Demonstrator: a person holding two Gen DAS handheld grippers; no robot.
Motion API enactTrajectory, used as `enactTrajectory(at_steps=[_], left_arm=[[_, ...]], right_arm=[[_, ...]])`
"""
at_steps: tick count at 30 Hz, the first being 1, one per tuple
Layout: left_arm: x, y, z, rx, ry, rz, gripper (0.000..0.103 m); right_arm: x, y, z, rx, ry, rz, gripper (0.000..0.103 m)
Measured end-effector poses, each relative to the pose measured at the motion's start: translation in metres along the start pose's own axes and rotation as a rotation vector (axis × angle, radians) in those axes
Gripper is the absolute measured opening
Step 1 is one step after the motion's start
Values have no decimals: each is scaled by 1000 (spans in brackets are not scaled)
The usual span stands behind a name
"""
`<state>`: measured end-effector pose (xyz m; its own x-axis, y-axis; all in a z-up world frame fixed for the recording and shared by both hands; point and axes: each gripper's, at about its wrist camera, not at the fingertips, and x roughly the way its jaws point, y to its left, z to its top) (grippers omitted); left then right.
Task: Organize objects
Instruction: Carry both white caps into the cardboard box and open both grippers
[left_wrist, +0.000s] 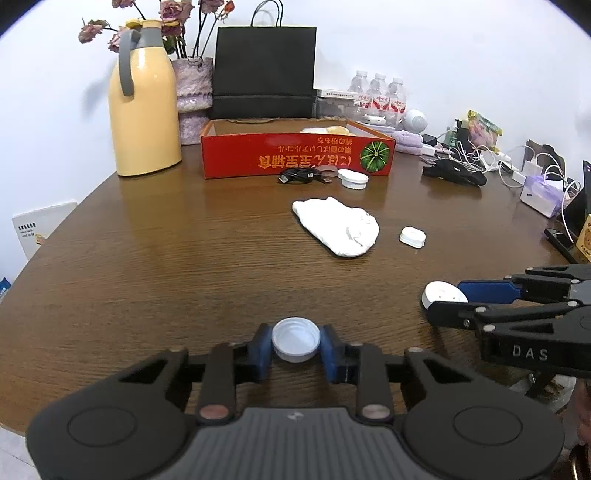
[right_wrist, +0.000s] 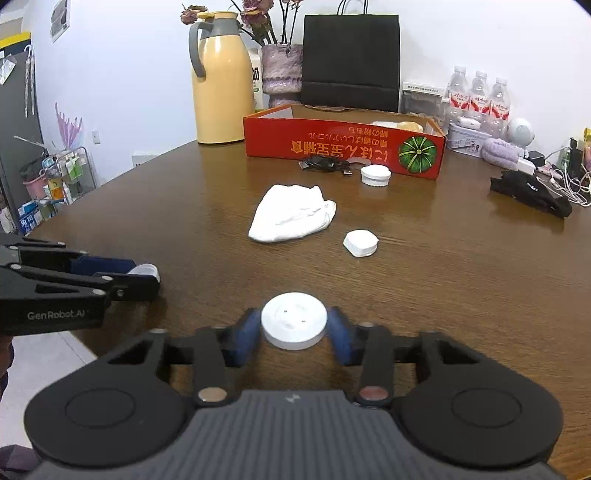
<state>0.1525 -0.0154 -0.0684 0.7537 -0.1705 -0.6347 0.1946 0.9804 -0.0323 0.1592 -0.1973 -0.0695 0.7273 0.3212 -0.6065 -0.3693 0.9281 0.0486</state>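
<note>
My left gripper (left_wrist: 296, 347) is shut on a white open-topped cap (left_wrist: 296, 339), low over the near table; the gripper also shows in the right wrist view (right_wrist: 147, 277). My right gripper (right_wrist: 294, 328) is shut on a white round disc (right_wrist: 294, 319), which also shows in the left wrist view (left_wrist: 443, 294). A white crumpled cloth (left_wrist: 338, 230) (right_wrist: 291, 218) and a small white case (left_wrist: 412, 236) (right_wrist: 361, 243) lie mid-table. A red cardboard box (left_wrist: 295, 155) (right_wrist: 343, 147) stands behind, with a black cable (left_wrist: 301, 176) (right_wrist: 325, 164) and a white lid (left_wrist: 354, 180) (right_wrist: 375, 175) at its front.
A yellow thermos (left_wrist: 144, 107) (right_wrist: 221, 81), a flower vase (left_wrist: 194, 96) and a black paper bag (left_wrist: 264, 72) stand at the back. Water bottles (right_wrist: 478, 99), chargers, cables and a black pouch (right_wrist: 530, 195) crowd the right side. The table edge (right_wrist: 92, 192) curves along the left.
</note>
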Motion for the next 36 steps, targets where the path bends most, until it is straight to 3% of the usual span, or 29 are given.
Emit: enactTrajectory(at_steps=[6,11,16,21,24,28,30,34,36], left_arm=[[2,4,16,-10,-16,-8,27],[17,9,53,20,-57,5,27],[36,16,113,86,-134,33,27],[85,35,200,63,-127,-12,27],[132,48,255,30,-76,-21,27],[222,75,309,-53,97,-28,27],[262,86,321,-94,174,-13,27],[315,92,325,-49,256,69,27],[325,93,324,-27,242,112,29]], right_arm=[[-1,-8,13,24,-31,19,40],[5,-25,47,3,-93,9,40],[20,-52,101,-35,-149,5,40],[61,-92,180,-49,-158,41,40],[108,-122,236,-25,-115,58,40],[187,-155,291,61,-2,60,40],[226,-160,302,89,54,67,40],[291,-157,302,94,163,8,40],[315,-155,297,91,203,-21,41]])
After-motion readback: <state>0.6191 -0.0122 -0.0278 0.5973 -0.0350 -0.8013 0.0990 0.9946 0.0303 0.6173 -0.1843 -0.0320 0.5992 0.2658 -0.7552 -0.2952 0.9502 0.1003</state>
